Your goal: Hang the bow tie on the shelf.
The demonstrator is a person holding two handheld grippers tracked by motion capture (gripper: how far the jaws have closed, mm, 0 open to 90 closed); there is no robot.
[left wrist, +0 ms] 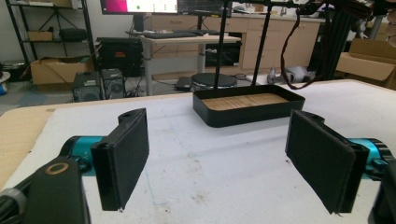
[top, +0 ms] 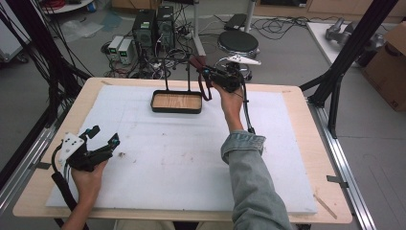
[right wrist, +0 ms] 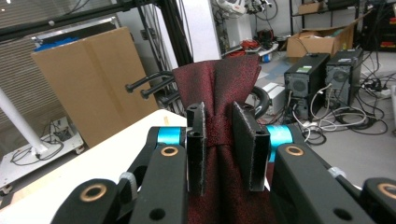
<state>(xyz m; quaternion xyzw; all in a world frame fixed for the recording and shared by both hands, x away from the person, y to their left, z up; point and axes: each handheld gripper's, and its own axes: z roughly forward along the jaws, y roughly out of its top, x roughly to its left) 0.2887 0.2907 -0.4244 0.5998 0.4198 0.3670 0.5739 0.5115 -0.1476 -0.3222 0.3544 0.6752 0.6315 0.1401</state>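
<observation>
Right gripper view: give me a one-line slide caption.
Right gripper shut on a dark red tie, cardboard box and computer towers behind.

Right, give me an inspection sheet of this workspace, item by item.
Surface: white foam mat on a wooden table, scuffed with small dark specks.
Job's things: dark red tie; black tray with wooden floor and two upright rods, nothing in it.
Clutter: nothing seen on the mat.
Grippers: left gripper open, low at the mat's near left; right gripper shut on the tie, raised beside the tray.
Cables: one trails from each gripper.
Surroundings: computer towers, stool, cardboard box, floor wiring.
</observation>
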